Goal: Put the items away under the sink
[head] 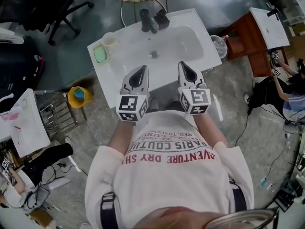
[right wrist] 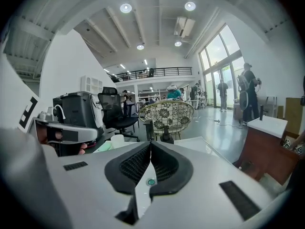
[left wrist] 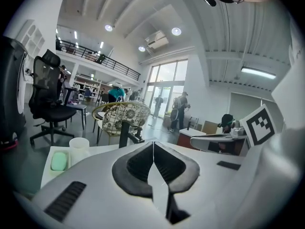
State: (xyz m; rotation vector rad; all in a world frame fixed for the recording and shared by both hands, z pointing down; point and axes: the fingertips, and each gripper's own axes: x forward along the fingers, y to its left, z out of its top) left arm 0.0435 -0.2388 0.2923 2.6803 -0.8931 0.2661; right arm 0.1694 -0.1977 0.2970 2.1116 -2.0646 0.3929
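White rectangular sink counter (head: 198,20): black tap (head: 147,21), white cup (head: 109,40), green bar (head: 99,55), probably soap. Left hand-held gripper (head: 142,69), right hand-held gripper (head: 184,66): jaws together, empty.

grippers: two, left gripper (head: 143,69) and right gripper (head: 183,65)
cup (head: 109,40): one, far left
soap (head: 99,55): one, left
faucet (head: 147,20): one, far
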